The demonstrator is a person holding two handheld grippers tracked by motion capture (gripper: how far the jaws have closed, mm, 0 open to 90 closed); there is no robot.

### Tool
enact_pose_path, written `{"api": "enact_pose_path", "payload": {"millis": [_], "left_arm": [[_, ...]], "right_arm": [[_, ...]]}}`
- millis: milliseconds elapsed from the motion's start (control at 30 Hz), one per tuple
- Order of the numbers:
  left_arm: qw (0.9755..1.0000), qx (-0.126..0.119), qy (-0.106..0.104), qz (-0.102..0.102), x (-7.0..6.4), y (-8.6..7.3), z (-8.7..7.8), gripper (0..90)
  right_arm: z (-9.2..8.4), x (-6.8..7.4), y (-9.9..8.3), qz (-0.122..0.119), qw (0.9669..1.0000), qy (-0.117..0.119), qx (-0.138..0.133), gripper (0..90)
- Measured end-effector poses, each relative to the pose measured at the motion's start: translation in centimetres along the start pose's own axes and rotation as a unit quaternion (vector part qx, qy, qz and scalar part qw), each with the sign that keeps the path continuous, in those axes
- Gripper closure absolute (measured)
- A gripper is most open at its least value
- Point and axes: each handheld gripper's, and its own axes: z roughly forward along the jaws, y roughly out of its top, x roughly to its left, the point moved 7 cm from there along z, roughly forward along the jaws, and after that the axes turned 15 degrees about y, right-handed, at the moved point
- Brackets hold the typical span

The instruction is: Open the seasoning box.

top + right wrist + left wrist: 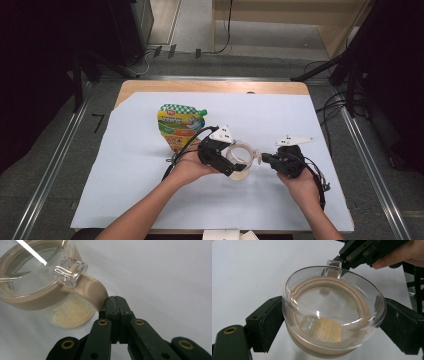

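Between my left gripper's wide-spread jaws I am clamping the clear jar, pads pressing its wall at nine and three o'clock. At its twelve o'clock my right gripper, jaws pressed shut, is nudging the beige latch tab under the clear clasp. Granules are sitting in the bottom; the lid is on, so opening is left. At ten o'clock the refill pouch is waiting.
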Motion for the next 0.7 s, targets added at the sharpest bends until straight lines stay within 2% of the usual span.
{"api": "enact_pose_path", "payload": {"millis": [200, 233, 300, 333, 467, 533, 700], "left_arm": [[0.9999, -0.005, -0.003, 0.008, 0.0, 0.9, -0.1, 10.8], [0.9998, -0.012, -0.012, 0.004, -0.1, 1.2, -0.3, 11.7], [0.9997, -0.020, -0.012, 0.002, -0.2, 1.6, -0.3, 12.7], [0.9997, -0.019, -0.012, 0.009, -0.2, 1.8, -0.3, 12.8], [0.9995, -0.027, -0.016, 0.005, -0.2, 2.8, -0.2, 12.8], [0.9995, -0.027, -0.015, 0.003, -0.3, 3.3, -0.1, 12.8], [0.9996, -0.019, -0.018, 0.014, -0.7, 4.3, 0.4, 12.7]], "right_arm": [[0.0, -0.1, 0.0, 0.001, 1.0000, -0.001, -0.002, 90.0], [0.0, -0.1, 0.0, 0.000, 1.0000, 0.000, -0.002, 90.0], [0.0, 0.0, 0.0, -0.001, 1.0000, 0.000, -0.001, 90.0], [0.0, 0.0, 0.0, -0.002, 1.0000, -0.001, 0.000, 90.0], [0.0, 0.0, -0.1, 0.000, 1.0000, 0.000, -0.001, 90.0], [0.0, 0.0, -0.1, 0.000, 1.0000, -0.001, -0.001, 90.0], [0.0, 0.0, -0.1, -0.001, 1.0000, 0.001, -0.001, 90.0]]}}
